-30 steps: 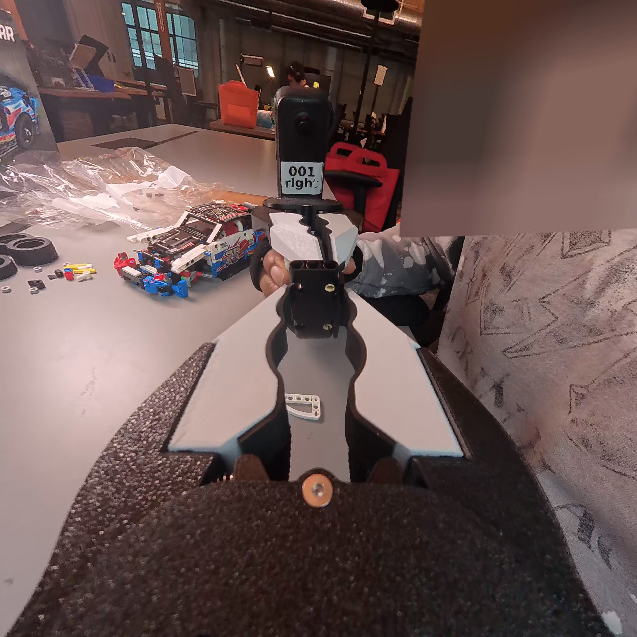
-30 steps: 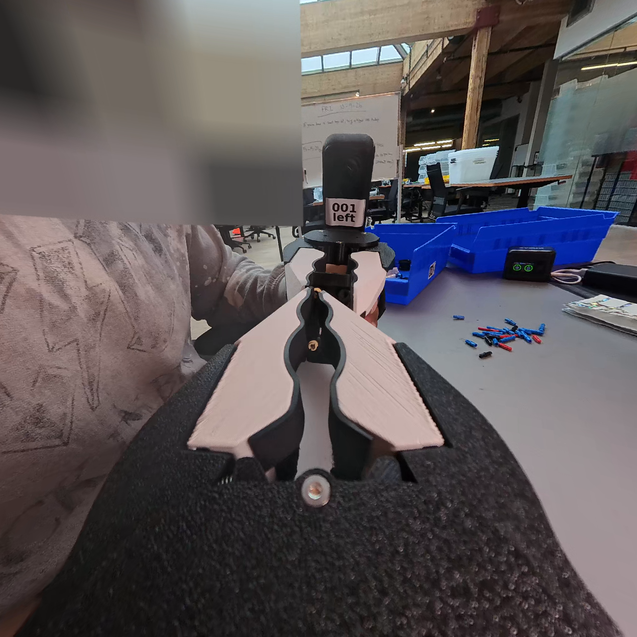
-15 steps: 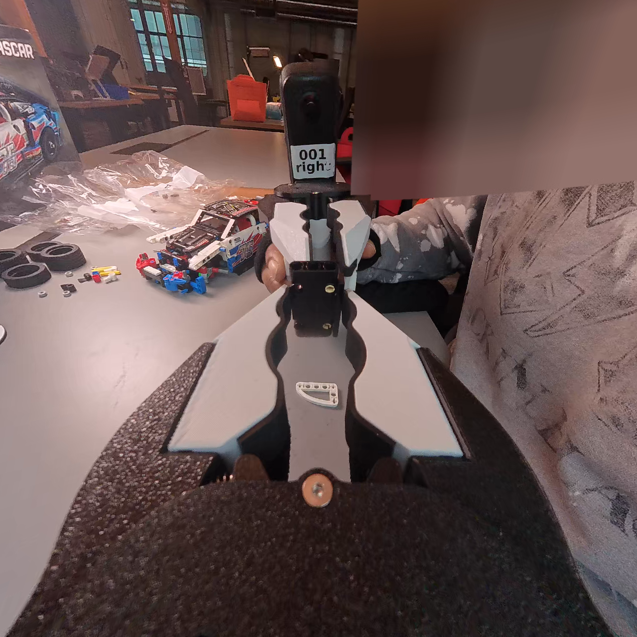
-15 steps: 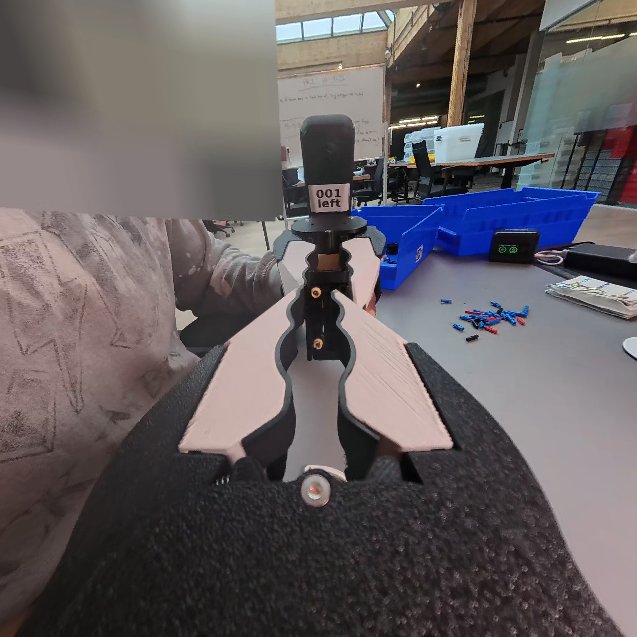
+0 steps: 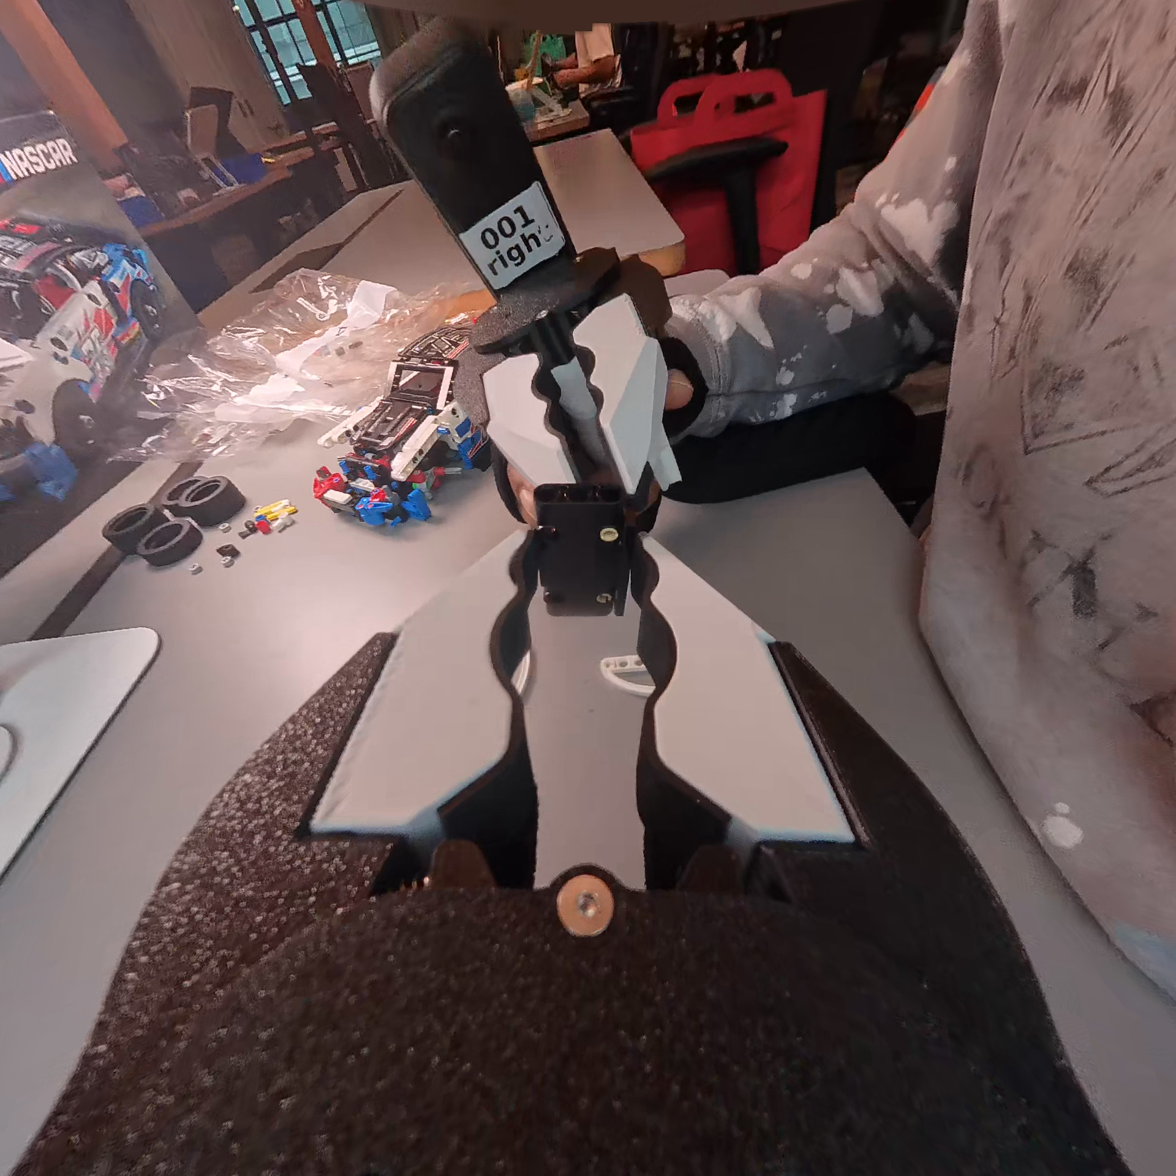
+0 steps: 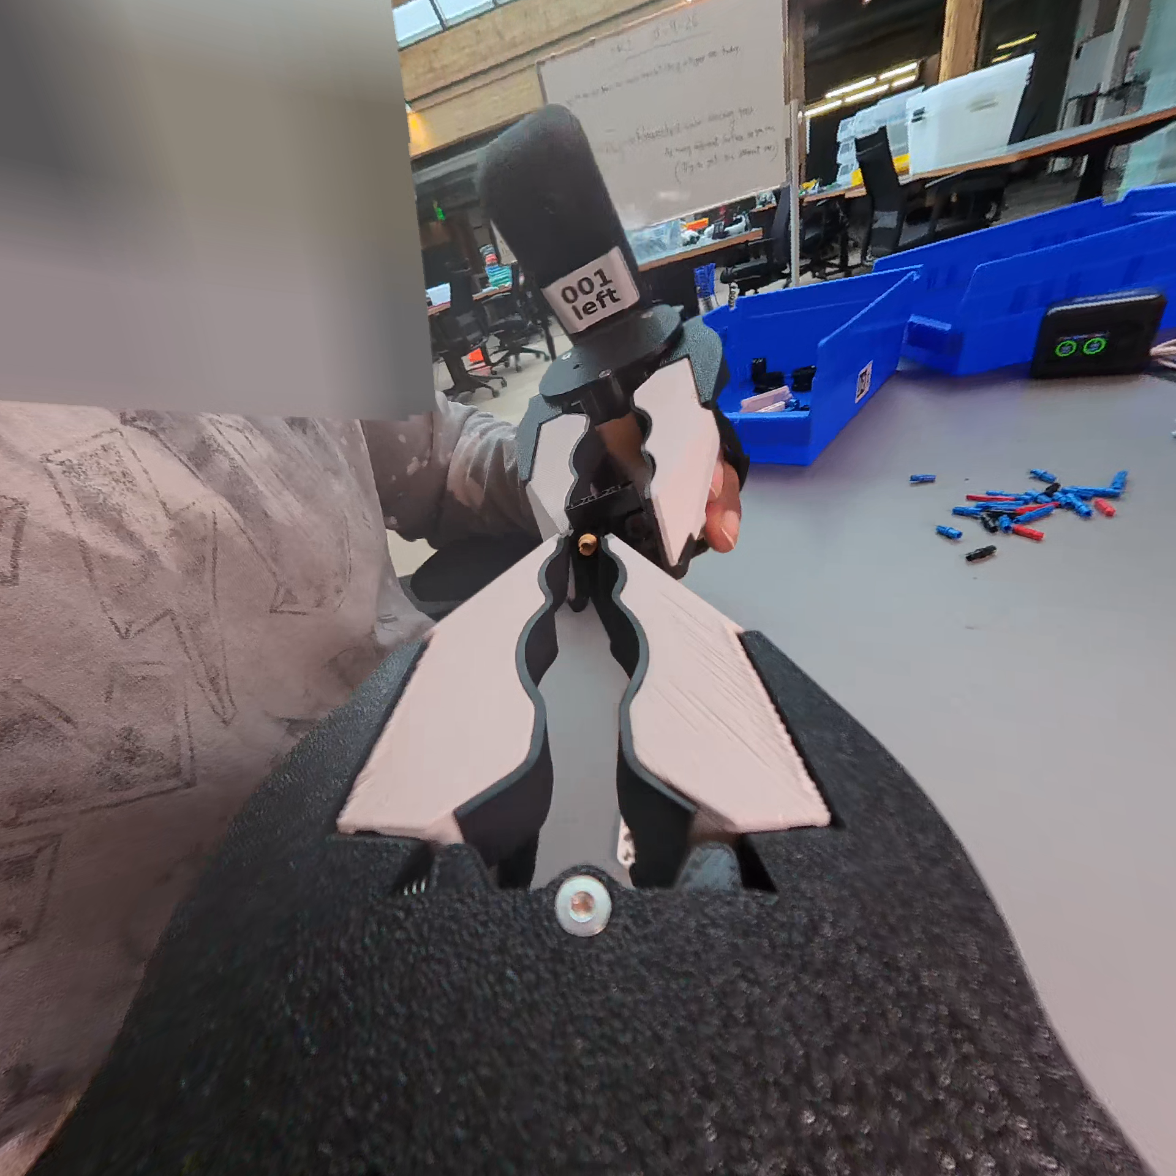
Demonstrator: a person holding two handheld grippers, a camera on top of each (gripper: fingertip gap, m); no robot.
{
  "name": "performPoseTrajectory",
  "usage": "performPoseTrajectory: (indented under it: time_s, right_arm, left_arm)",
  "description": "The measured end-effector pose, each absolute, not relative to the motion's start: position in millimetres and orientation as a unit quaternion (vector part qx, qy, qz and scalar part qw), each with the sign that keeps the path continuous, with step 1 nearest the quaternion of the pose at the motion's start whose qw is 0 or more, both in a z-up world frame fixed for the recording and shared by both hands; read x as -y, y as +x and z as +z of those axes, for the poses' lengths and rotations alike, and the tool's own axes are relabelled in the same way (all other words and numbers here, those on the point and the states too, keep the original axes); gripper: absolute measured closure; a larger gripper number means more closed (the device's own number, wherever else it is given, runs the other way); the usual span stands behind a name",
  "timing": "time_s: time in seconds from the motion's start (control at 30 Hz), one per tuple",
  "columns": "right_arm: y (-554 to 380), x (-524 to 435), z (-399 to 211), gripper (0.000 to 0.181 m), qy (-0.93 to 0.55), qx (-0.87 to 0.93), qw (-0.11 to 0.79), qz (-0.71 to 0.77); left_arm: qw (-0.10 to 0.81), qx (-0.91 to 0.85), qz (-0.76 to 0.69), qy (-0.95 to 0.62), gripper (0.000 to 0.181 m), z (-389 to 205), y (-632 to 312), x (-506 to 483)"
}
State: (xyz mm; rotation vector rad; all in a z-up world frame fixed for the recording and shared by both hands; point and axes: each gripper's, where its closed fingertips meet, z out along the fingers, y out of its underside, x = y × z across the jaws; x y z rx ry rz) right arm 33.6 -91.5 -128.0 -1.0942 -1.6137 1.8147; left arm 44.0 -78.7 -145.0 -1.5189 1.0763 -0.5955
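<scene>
My left gripper (image 5: 582,547) is shut on a small black block (image 5: 582,553) with tan pins, held above the grey table (image 5: 286,636). My right gripper (image 6: 582,547) faces it tip to tip, its pink fingers nearly closed on the block's near end at a tan pin (image 6: 585,542). In the left wrist view the right gripper (image 5: 576,471) leans left above the block. In the right wrist view the left gripper (image 6: 614,509) leans right with the block (image 6: 604,503) between its fingers. A white curved piece (image 5: 620,674) lies on the table below.
A partly built toy car (image 5: 407,458), black tyres (image 5: 172,522), small loose parts, clear plastic bags (image 5: 286,356) and a box with a car picture (image 5: 63,254) lie to the left. Blue bins (image 6: 827,382), scattered blue and red pins (image 6: 1031,503) and a black device (image 6: 1094,334) lie to the right. The person's torso is close. My left and right fingertips are right by each other. It is some 11 centimetres from my left tips to the white curved piece (image 5: 620,674).
Both grippers have tilted and drawn closer together. My right gripper's fingers, wider half a second ago, have closed on the block's end. The white curved piece now lies off to the right.
</scene>
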Motion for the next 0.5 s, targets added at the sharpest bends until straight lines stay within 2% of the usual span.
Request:
performPoseTrajectory:
  time_s: [0.23, 0.33, 0.43, 0.5]
  right_arm:
    - [29.0, 88.7, -136.3, 0.177, -0.43, 0.556, 0.177, 0.689]
    - [22.0, 82.1, -137.1, 0.178, -0.446, 0.551, 0.211, 0.673]
    - [13.0, 69.7, -134.5, 0.18, -0.492, 0.498, 0.203, 0.684]
    - [11.6, 66.9, -130.2, 0.181, -0.502, 0.439, 0.155, 0.729]
  left_arm:
    - [0.572, -0.513, -0.126, -0.627, 0.154, -153.7, 37.7, 75.5]
    - [0.584, -0.515, -0.066, -0.624, 0.153, -153.4, 29.8, 68.2]
    - [0.603, -0.526, 0.081, -0.595, 0.153, -148.2, 16.3, 54.5]
    - [0.609, -0.542, 0.176, -0.552, 0.154, -140.7, 12.3, 51.5]
